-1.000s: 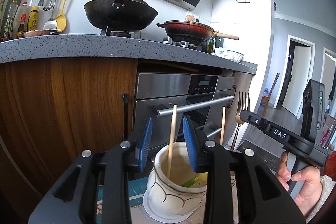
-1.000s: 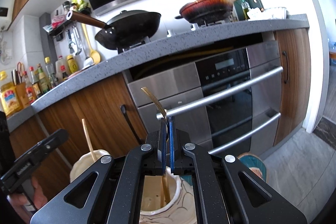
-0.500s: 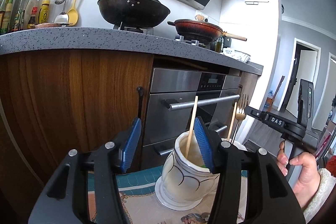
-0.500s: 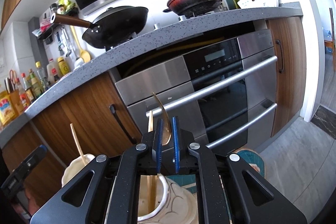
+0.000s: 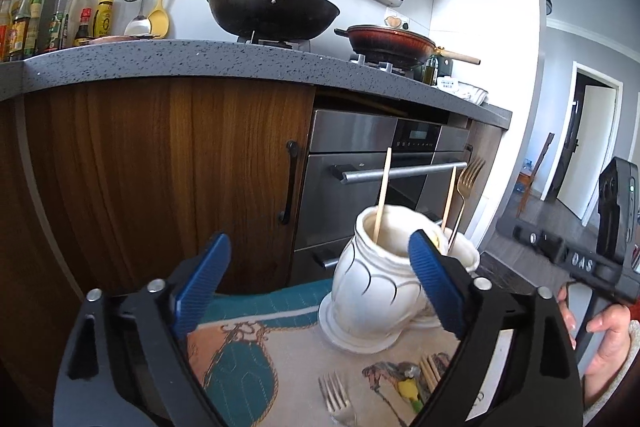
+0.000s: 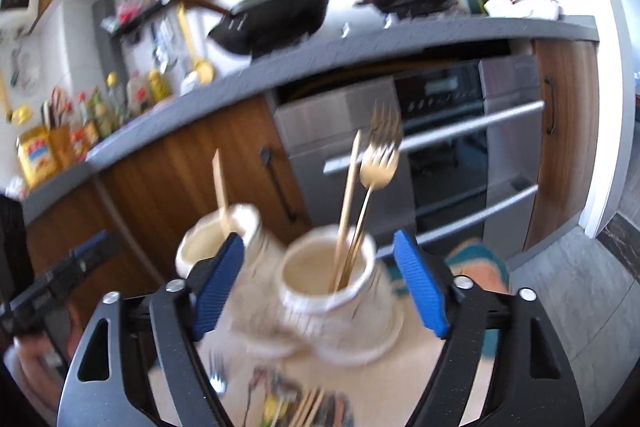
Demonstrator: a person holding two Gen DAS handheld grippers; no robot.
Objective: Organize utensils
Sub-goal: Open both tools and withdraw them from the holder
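Jaws wide on both my grippers, holding nothing; swinging the right gripper (image 6: 318, 287) carelessly could clip the gold metal fork (image 6: 380, 163) and topple its white ceramic jar (image 6: 332, 303).

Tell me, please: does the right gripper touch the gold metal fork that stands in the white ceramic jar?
Apart. The right wrist view, though blurred, shows the right gripper wide open, and the gold metal fork stands free in the white ceramic jar, clear of both blue pads.

Bright daylight from the right; right-wrist view motion-blurred, fisheye-bent edges.
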